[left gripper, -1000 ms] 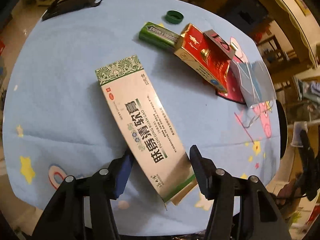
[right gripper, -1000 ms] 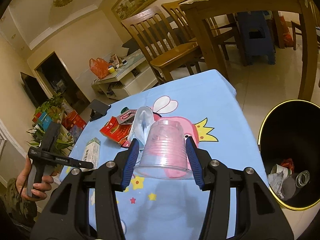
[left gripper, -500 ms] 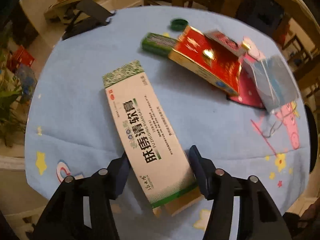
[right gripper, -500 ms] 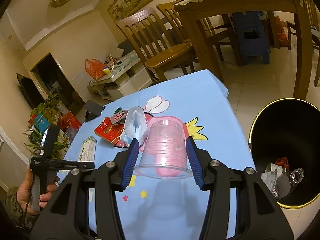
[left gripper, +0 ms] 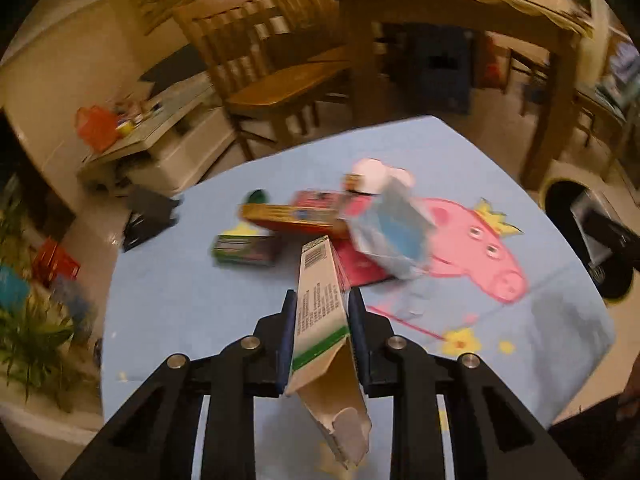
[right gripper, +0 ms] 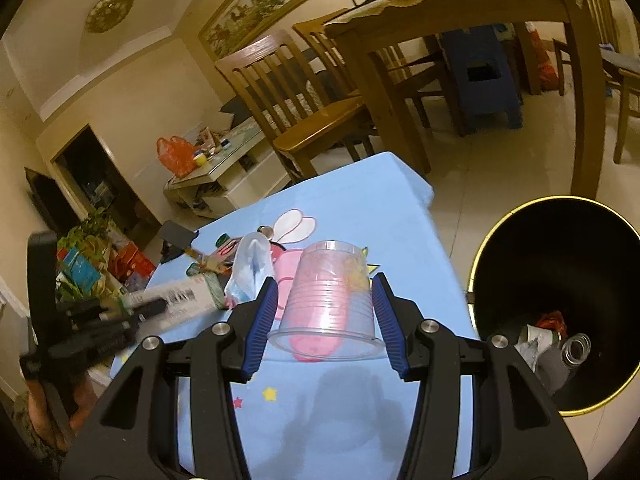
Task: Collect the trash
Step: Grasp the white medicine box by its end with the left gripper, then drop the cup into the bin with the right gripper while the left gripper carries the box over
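Blue cartoon tablecloth [right gripper: 360,208]: left gripper [left gripper: 322,328] clamps white-green carton [left gripper: 318,300], right gripper [right gripper: 325,312] clamps clear plastic cup [right gripper: 330,300]; carry both level to black bin [right gripper: 560,264].

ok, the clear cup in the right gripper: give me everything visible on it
The clear plastic cup is thin, see-through and ribbed with fine rings round its wall; the pink print of the blue tablecloth shows through it. It lies sideways between the blue pads of the right gripper, its wide rolled rim toward the camera and its flat base pointing away. It looks empty and held above the cloth. Whether both pads press its wall is unclear. The black trash bin stands to its right.
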The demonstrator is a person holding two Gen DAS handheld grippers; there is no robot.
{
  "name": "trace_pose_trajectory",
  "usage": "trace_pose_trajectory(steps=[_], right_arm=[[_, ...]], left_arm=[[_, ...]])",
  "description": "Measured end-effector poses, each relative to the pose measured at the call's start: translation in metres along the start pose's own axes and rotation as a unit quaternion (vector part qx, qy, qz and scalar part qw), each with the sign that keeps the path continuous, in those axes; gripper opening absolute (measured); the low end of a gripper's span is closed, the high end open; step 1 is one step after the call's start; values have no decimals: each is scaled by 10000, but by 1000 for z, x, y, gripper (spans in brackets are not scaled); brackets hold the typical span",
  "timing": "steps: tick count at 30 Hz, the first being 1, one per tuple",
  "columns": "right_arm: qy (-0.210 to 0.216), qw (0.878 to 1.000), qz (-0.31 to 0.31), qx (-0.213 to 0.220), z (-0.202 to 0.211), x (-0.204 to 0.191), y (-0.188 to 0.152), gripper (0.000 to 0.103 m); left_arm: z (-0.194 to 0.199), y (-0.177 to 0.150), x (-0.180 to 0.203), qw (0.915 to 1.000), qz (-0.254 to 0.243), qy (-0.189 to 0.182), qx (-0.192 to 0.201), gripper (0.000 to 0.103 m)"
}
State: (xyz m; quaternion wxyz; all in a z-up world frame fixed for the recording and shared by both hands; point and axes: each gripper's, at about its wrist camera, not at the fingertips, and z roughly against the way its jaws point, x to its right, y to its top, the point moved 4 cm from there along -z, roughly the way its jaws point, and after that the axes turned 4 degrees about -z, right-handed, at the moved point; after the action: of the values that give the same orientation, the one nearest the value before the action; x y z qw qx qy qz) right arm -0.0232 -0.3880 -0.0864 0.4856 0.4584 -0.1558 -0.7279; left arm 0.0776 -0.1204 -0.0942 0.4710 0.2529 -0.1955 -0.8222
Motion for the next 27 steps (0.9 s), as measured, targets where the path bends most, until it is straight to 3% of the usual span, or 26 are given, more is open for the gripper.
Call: trace_pose_trajectory(steps=[4,8,10,16,17,20,22,27], right_arm=[[15,10000,-73,65,7,6,1,48],[66,9999,-141,43,7,8,2,48],[88,9999,-127,33,7,5,1,48],[22,9999,-100,0,5,5,0,48],[10,9999,-122,-5,5,6,0,48],[-26,9999,-148,-19,3,7,1,48],[-17,9999,-108,-23,3,6,1,48],[35,9999,-82,56,7,4,3,48]], left_arm=[[-23,-11,-13,9972,367,-408,-505,25],[-59,-34,-33,9860,742,-719,-1308,25],[-69,-38,-39,9826,865,-807,-1430,25],[-84,-25,-44,9856,721,-740,-1342,27],[-85,-21,-44,9859,721,-729,-1321,23],[-84,-10,-46,9893,708,-537,-1156,23],[-75,-12,-46,9923,671,-248,-1014,22],[-38,-14,-27,9973,388,-45,-629,22]])
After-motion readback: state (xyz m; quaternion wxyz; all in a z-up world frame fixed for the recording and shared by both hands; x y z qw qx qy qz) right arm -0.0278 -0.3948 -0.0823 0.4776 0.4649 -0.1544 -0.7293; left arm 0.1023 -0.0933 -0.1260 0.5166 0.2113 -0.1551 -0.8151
